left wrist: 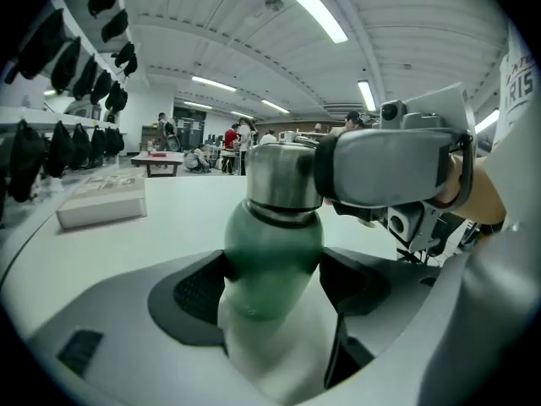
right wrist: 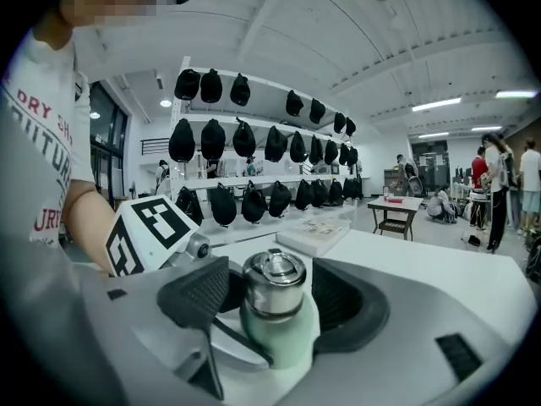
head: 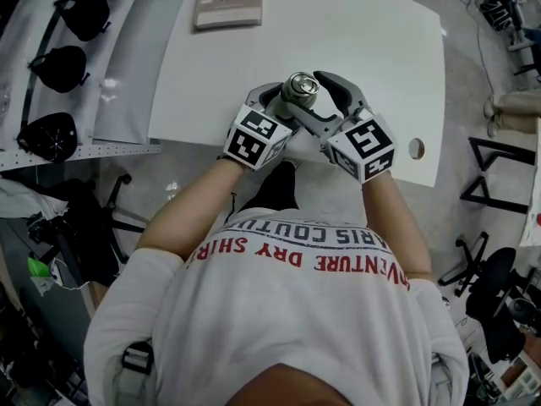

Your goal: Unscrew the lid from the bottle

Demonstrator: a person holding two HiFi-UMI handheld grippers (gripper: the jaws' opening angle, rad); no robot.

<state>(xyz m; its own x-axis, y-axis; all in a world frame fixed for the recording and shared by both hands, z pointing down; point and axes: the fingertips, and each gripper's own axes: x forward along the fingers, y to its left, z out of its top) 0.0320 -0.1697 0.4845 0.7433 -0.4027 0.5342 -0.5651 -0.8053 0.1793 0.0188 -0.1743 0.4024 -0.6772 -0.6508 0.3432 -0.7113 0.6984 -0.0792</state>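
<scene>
Bottle point(left wrist: 272, 248) is clenched between my left gripper point(left wrist: 275, 284) fingers; my right gripper point(right wrist: 271, 296) has its 2 fingers released, flanking the steel lid point(right wrist: 273, 282).

Your head camera looks steeply down over your own shoulders onto the table point(head: 355, 49), with the bottle point(head: 301, 87) close below, near mid-frame. The camera on your left gripper point(left wrist: 272, 282) sits low and very near the bottle, facing across the table into the hall, with the book point(left wrist: 101, 200) at its left. The one on your right gripper point(right wrist: 272, 293) is just as near and faces the rack of caps point(right wrist: 254, 146). All three views share the bottle and the book, and each gripper view catches the other gripper at its edge.
</scene>
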